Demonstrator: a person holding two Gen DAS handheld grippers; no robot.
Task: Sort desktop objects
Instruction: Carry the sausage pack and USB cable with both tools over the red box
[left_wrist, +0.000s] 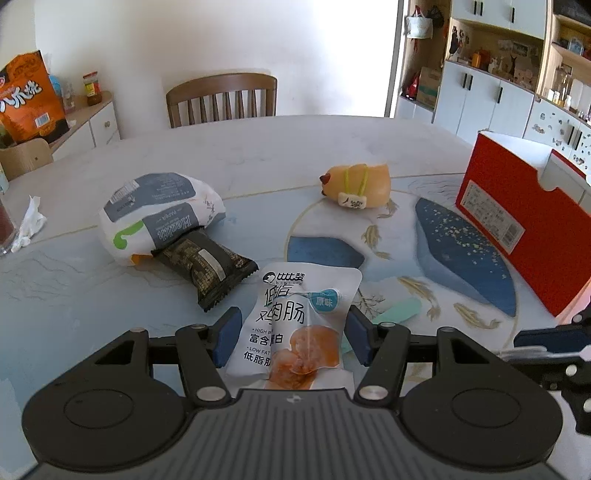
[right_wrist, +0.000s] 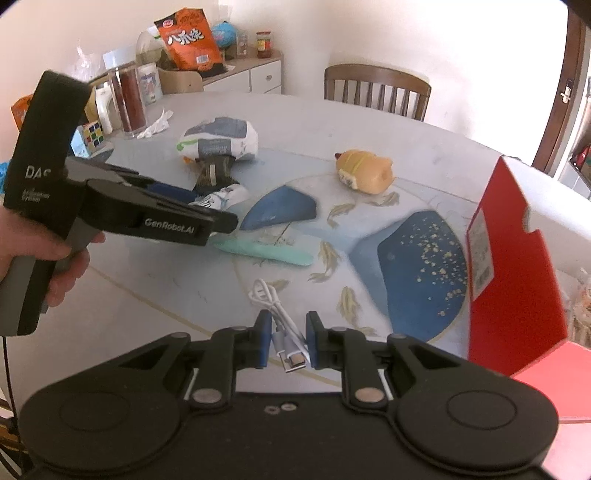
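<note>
My left gripper (left_wrist: 293, 317) is shut on a white sausage snack packet (left_wrist: 295, 325), its blue pads pressing both sides, held a little above the table (left_wrist: 332, 147). From the right wrist view that left gripper (right_wrist: 221, 221) comes in from the left with the packet (right_wrist: 221, 195) at its tip. My right gripper (right_wrist: 289, 326) is shut on a coiled white USB cable (right_wrist: 273, 299), whose plug hangs between the pads. On the table lie a tissue pack (left_wrist: 159, 214), a dark snack packet (left_wrist: 207, 266), a yellow plush toy (left_wrist: 358, 184) and a mint-green flat item (left_wrist: 399, 312).
An open red box (left_wrist: 517, 229) (right_wrist: 509, 266) stands at the table's right side. A wooden chair (left_wrist: 221, 99) is behind the far edge. At the far left stand a tall jar (right_wrist: 127, 99), a Rubik's cube (right_wrist: 92, 134) and a crumpled tissue (right_wrist: 157, 123).
</note>
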